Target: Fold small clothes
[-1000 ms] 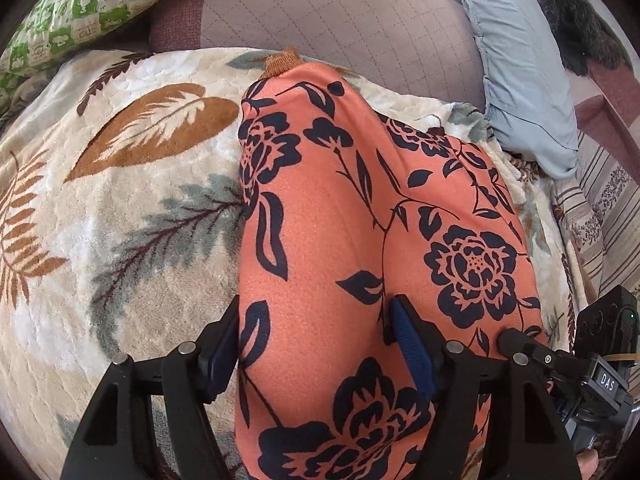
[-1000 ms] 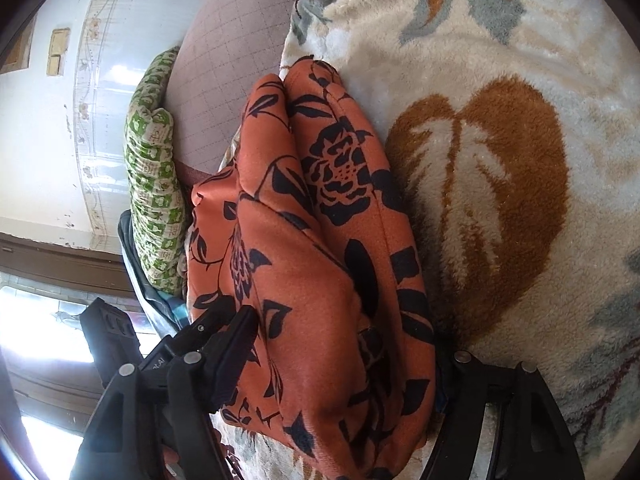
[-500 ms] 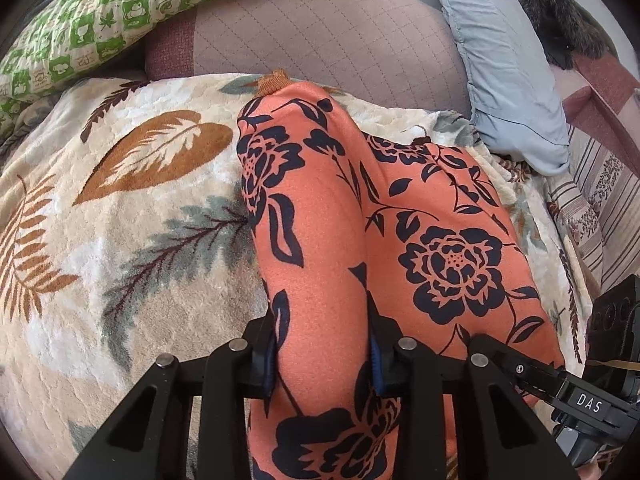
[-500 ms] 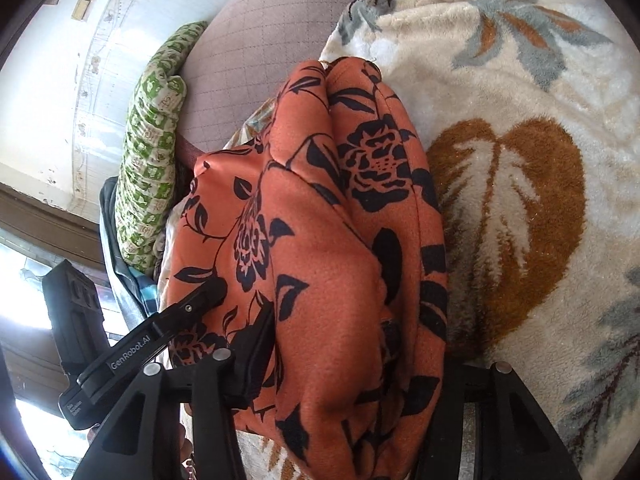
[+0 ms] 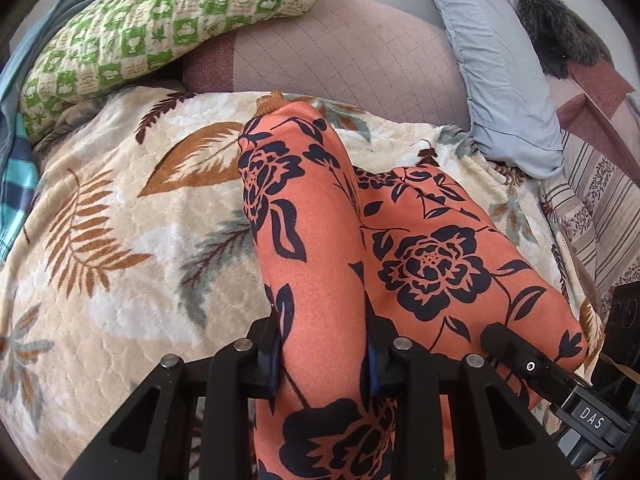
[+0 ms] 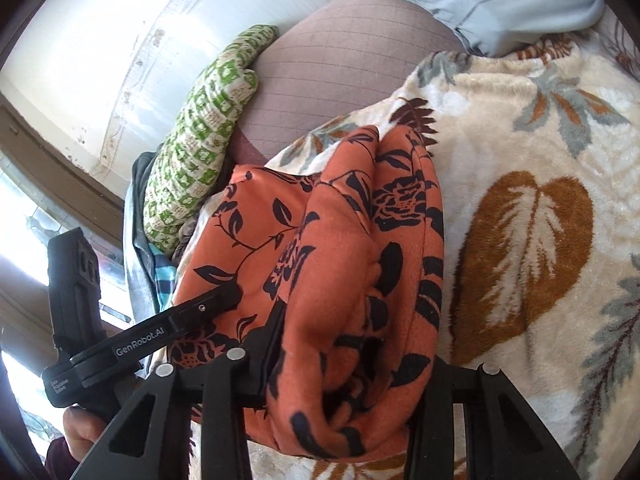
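Roughly counted: one garment, two grippers, one blanket, three cushions in sight.

Orange garment [image 5: 320,240], single piece, matte knit-like cloth printed with dark navy roses and leaves; a rust ribbed cuff shows at its far tip. It lies bunched on the blanket [image 5: 120,260], gathered into two rounded ridges side by side in the left wrist view, a thick humped fold in the right wrist view [image 6: 352,280].

Left gripper [image 5: 324,356]: black plastic fingers with blue pads, clenched on the nearer ridge of the garment, cloth pinched between the pads. Right gripper [image 6: 352,364]: fingers set wider, a fat roll of the same garment between them; its left finger presses the cloth, its right finger is hidden behind the fold, so whether it truly grips I cannot tell. Each gripper shows in the other's view, just beside the garment.

Blanket: plush, quilted cream fleece with brown, rust and grey-green leaf motifs.

Cushions: one green-and-white checked quilted pillow [image 5: 160,28], one mauve grid-stitched bolster [image 5: 340,52], one pale blue smooth pillow [image 5: 500,80]. A dark furry item [image 5: 560,28] lies at far right.
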